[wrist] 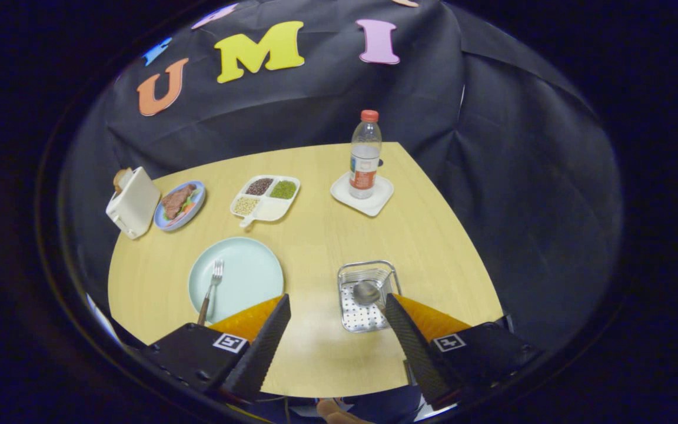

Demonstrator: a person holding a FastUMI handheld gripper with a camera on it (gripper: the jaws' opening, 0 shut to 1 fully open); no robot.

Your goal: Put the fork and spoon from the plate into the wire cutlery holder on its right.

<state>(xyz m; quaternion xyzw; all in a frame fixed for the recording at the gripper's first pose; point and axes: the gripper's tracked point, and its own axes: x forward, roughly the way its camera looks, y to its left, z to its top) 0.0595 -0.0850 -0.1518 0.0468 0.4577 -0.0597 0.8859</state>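
The table (315,235) is carrying everything here, and its near edge is posing the broadest risk: a fork dragged off the plate toward the fingers could be slipping past that edge rather than into the holder. The gripper (335,333) is hovering above the table with its fingers spread wide and nothing between them, so it is holding nothing. The pale green plate (245,271) is lying just ahead of the left finger, and the fork (211,288) is resting flat on its left part, handle toward the gripper; a flat, thin handle on a smooth plate is likely going to skid or tip away as the fingers are closing. The wire cutlery holder (368,294) is sitting to the plate's right, just ahead of the right finger, and the spoon (366,292) is already lying inside it, so a fork dropped carelessly could be knocking against it or bouncing out over the low wire rim. Counting: one table, one plate with the fork, one holder, one divided tray (265,199), one blue dish of food (180,204), one toaster (133,201), one bottle (365,156) on one coaster (362,194), one fork, one spoon.
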